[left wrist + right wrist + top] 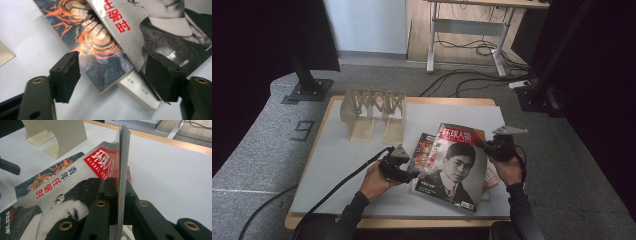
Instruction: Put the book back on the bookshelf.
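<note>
The right gripper is clenched on the right edge of the magazine, tilting it off the stack of books. The left gripper, jaws released, straddles the stack's near-left corner on the table.

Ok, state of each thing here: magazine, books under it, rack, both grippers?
Magazine: right edge lifted, left side resting on the books.
Flame-cover book: flat, closed.
White book: flat, bottom of pile.
Book rack: upright, nothing in it.
Right gripper: clamped on magazine edge.
Left gripper: open, empty.
</note>
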